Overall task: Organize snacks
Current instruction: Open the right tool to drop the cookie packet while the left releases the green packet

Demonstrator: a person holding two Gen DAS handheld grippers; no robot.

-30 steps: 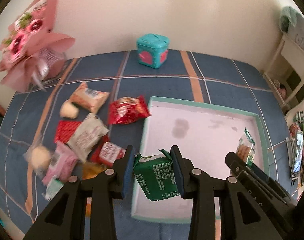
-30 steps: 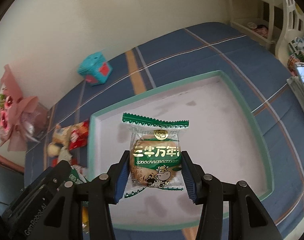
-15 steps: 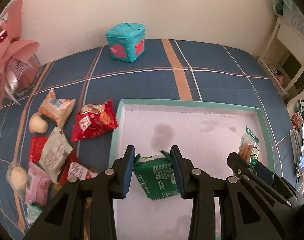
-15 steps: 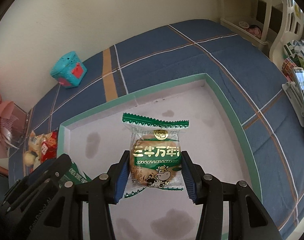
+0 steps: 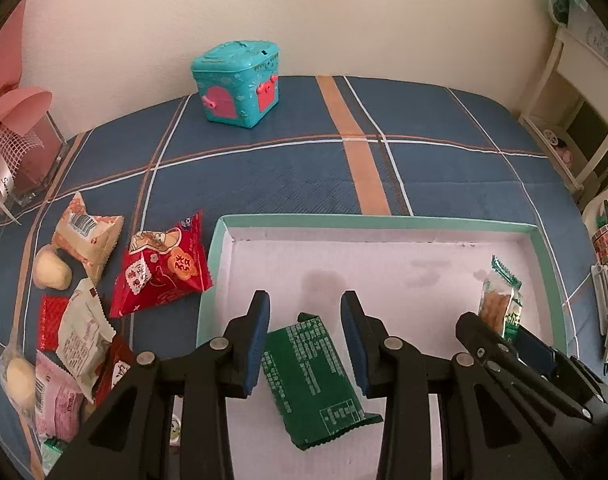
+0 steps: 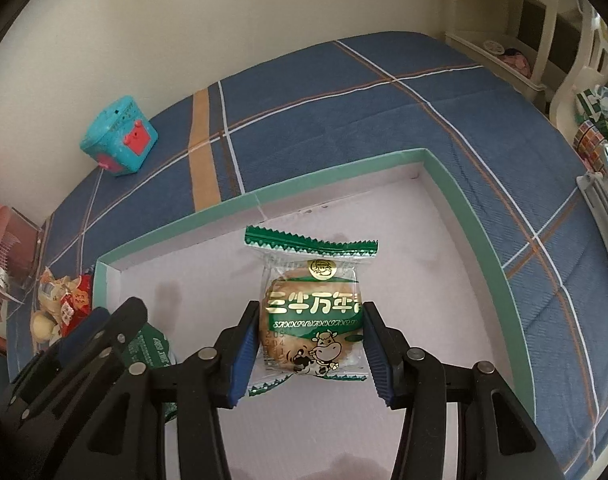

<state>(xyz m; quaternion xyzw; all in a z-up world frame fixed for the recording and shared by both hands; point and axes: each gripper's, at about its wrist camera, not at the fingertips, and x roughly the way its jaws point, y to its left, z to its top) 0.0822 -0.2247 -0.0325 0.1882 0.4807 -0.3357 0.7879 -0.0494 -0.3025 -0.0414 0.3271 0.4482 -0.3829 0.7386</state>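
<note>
Left wrist view: left gripper [image 5: 305,338] hangs over the near-left part of the green-rimmed tray [image 5: 378,221], jaws apart w/ the dark green snack pack [image 5: 314,372] lying tilted on the tray floor between them; left pad seems to brush its edge, right pad clear, so it looks let go, not clamped. Best move here, I'd judge: lift straight up w/o catching the pack's corner, then go for the pile. Loose snacks sit left of the tray on the blue plaid cloth [image 5: 264,172]: red triangular pouch [image 5: 162,270] just beside the rim, beige pouch [image 5: 86,236], white pack [image 5: 82,330], pink pack [image 5: 58,402], round buns. Teal toy box [image 5: 237,82] stands far back, out of the way. Right wrist view: right gripper [image 6: 311,342] clamped on the clear-and-green cookie pack [image 6: 314,308], held upright over the tray middle, not yet set down. Lower it flat before releasing, clear of the other gripper close on its left; bare floor ahead, nothing blocking
</note>
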